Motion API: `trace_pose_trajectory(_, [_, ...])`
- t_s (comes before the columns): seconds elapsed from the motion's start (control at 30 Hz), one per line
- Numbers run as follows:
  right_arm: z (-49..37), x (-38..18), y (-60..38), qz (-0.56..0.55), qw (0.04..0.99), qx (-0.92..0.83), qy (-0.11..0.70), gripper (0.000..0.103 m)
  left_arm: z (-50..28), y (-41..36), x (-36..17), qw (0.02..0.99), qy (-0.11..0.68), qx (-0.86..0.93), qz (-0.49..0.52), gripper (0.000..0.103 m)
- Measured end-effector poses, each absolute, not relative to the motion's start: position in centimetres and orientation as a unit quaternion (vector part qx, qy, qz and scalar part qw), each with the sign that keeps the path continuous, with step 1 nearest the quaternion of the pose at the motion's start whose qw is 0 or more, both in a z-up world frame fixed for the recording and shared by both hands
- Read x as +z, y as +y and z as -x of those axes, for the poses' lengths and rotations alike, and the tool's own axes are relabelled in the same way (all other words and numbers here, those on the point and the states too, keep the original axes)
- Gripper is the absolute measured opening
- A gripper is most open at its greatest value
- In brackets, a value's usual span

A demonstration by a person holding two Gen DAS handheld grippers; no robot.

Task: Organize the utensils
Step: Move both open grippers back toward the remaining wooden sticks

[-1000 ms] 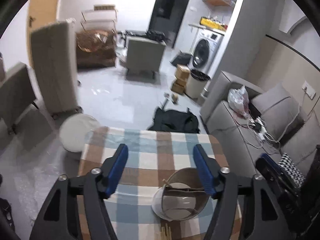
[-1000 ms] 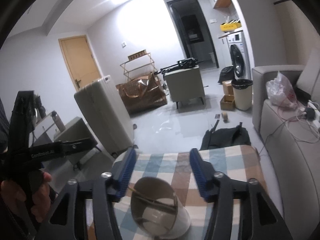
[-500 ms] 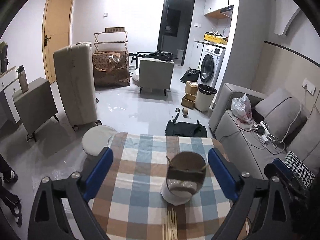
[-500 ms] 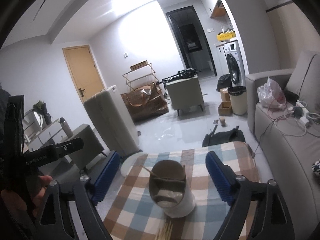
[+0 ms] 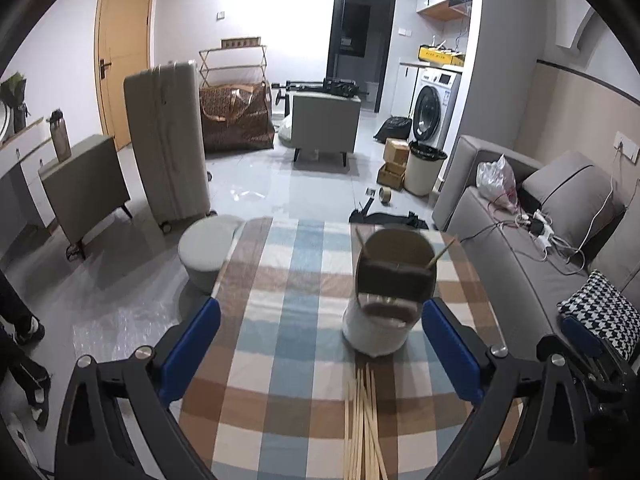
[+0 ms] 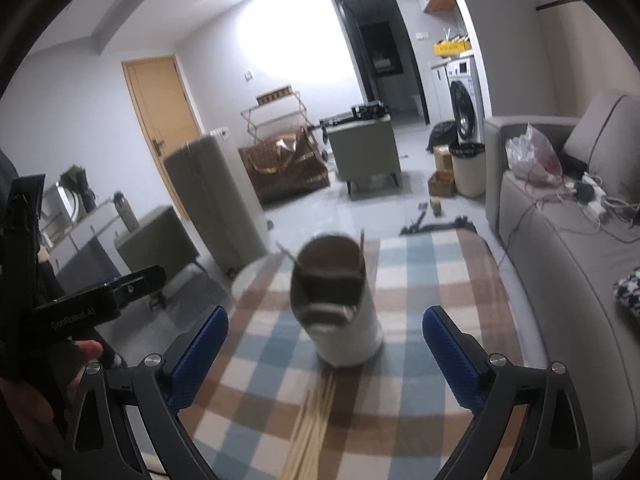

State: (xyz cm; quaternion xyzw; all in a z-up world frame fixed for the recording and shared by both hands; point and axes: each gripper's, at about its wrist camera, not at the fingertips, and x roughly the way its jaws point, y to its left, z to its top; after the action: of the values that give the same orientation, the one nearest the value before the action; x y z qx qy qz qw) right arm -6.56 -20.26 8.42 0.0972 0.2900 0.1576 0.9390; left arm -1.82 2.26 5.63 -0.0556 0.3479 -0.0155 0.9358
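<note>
My left tool (image 5: 320,344) and right tool (image 6: 324,344) opening wide, nothing gripped, white cylindrical holder (image 5: 376,328) upright on checked cloth tabletop (image 5: 280,280), slim wooden chopsticks (image 5: 364,420) bundled flat just before it

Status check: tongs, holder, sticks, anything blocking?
Both tongs, left and right, opening, nothing between them. Holder upright on checked cloth, two sticks inside. Chopstick bundle lies loose before it. Nothing blocking.
</note>
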Motion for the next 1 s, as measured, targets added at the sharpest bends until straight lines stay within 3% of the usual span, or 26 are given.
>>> trace_pose_trajectory(0.4, [5.0, 1.1, -19.3, -0.082, 0.896, 0.167, 0.404, 0.098, 2.2, 3.3, -0.1, 0.912, 0.405, -0.014, 0.061, 0.098])
trace_pose_trajectory(0.63, [3.0, -3.1, -17.9, -0.075, 0.854, 0.17, 0.486, 0.078, 1.3, 5.1, -1.1, 0.893, 0.44, 0.001, 0.094, 0.098])
trace_pose_trajectory(0.77, [2.4, -4.5, -16.1, -0.047, 0.841, 0.174, 0.51, 0.075, 1.2, 5.2, -1.4, 0.89, 0.449, 0.012, 0.078, 0.098])
trace_pose_trajectory(1.0, [0.4, -7.6, -13.0, -0.013, 0.814, 0.183, 0.551, 0.059, 1.1, 6.8, -1.8, 0.878, 0.471, 0.017, 0.081, 0.098])
